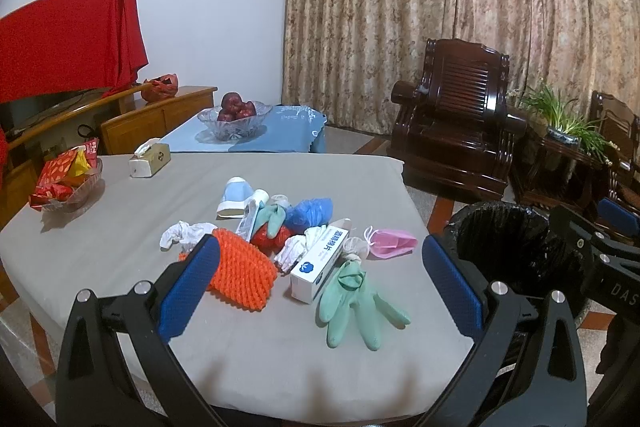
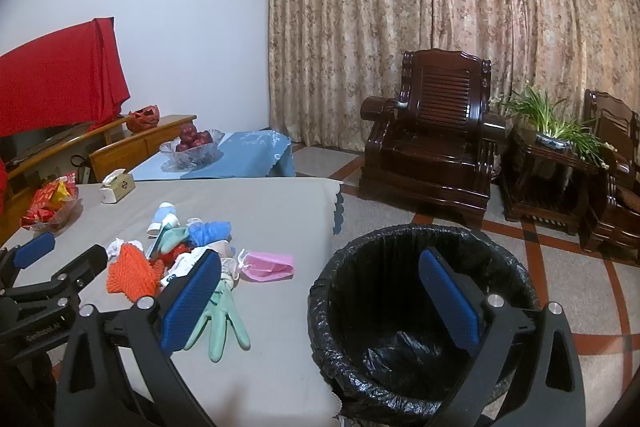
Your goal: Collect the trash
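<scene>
A heap of trash lies on the grey table [image 1: 120,227]: an orange foam net [image 1: 240,273], a white box [image 1: 320,261], a green rubber glove [image 1: 354,303], a pink face mask [image 1: 390,243], a blue shoe cover [image 1: 310,211] and crumpled white tissue [image 1: 186,233]. My left gripper [image 1: 320,285] hovers open above the near side of the heap, holding nothing. A bin lined with a black bag [image 2: 420,311] stands on the floor to the table's right. My right gripper [image 2: 320,305] is open and empty, between table edge and bin. The glove [image 2: 222,323], mask [image 2: 268,265] and net [image 2: 130,275] show there too.
At the table's far left stand a tissue box [image 1: 150,161] and a glass dish of red snack packets [image 1: 68,181]. Behind is a blue-covered low table with a bowl of apples [image 1: 236,119]. A dark wooden armchair [image 1: 456,123] and a potted plant [image 1: 560,119] stand to the right.
</scene>
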`<move>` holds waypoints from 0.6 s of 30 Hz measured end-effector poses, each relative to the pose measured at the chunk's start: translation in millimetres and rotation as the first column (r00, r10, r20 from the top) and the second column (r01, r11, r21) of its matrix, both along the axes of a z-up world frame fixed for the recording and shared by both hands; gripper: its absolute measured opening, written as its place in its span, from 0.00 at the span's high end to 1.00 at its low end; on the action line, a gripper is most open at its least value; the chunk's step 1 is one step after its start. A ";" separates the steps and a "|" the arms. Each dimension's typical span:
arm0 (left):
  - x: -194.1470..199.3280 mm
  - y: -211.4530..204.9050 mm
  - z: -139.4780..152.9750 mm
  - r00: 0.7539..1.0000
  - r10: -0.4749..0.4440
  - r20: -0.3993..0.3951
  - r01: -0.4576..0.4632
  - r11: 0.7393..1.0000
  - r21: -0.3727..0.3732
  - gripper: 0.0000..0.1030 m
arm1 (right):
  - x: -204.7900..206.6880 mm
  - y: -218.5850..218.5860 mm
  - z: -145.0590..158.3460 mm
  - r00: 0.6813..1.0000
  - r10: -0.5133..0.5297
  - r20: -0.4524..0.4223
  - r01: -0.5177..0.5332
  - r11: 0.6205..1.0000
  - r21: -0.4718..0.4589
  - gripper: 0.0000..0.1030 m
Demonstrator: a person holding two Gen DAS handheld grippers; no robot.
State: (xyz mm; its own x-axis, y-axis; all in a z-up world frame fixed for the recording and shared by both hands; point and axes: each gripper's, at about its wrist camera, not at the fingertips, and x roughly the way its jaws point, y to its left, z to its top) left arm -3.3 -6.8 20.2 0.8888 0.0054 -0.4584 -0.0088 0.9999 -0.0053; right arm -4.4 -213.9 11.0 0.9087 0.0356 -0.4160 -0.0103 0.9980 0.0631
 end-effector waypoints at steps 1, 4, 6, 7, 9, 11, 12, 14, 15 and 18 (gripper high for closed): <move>0.0 -0.3 0.8 1.000 0.000 0.000 0.000 1.000 0.000 0.05 | -0.2 0.0 -0.2 1.000 0.000 0.000 0.000 1.000 -0.001 0.06; -0.1 -1.4 3.2 1.000 0.002 -0.002 -0.002 1.000 -0.001 0.05 | 0.3 0.5 -0.6 1.000 0.001 -0.001 -0.001 1.000 0.000 0.06; -0.4 -2.4 4.8 1.000 0.002 -0.004 -0.002 1.000 -0.001 0.05 | 1.5 1.5 -2.7 1.000 0.001 -0.004 -0.001 1.000 0.000 0.06; -0.6 -2.9 5.7 1.000 0.003 -0.004 -0.003 1.000 -0.001 0.05 | 1.3 1.3 -2.8 1.000 0.002 -0.004 -0.002 1.000 -0.001 0.06; 0.4 0.9 -1.2 1.000 0.000 -0.001 0.000 1.000 -0.001 0.05 | 0.7 1.2 -5.4 1.000 0.002 -0.004 -0.002 1.000 0.000 0.06; 0.4 0.8 -0.8 1.000 0.000 -0.002 0.000 1.000 -0.001 0.05 | 1.0 1.7 -5.7 1.000 0.002 -0.004 -0.002 1.000 0.000 0.06; 0.6 1.1 -1.1 1.000 0.000 -0.002 0.000 1.000 -0.001 0.05 | 0.8 1.2 -5.3 1.000 0.002 -0.004 -0.002 1.000 -0.001 0.06; 1.0 3.8 -4.8 1.000 0.000 -0.005 0.000 1.000 -0.003 0.05 | 0.8 1.1 -5.1 1.000 0.002 -0.005 -0.002 1.000 0.000 0.06; 1.3 5.3 -7.3 1.000 0.001 -0.007 -0.001 1.000 -0.003 0.05 | 1.1 1.6 -5.5 1.000 0.002 -0.006 -0.002 1.000 0.000 0.06; 1.4 5.4 -7.4 1.000 0.001 -0.007 -0.001 1.000 -0.003 0.05 | 1.0 2.9 -7.8 1.000 0.002 -0.007 -0.002 1.000 0.000 0.06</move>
State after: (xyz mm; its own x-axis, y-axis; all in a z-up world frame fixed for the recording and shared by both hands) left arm -1.9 -1.4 12.8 0.8856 0.0047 -0.4644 -0.0098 0.9999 -0.0086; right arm -3.3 -211.0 3.2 0.9058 0.0375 -0.4221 -0.0121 0.9980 0.0627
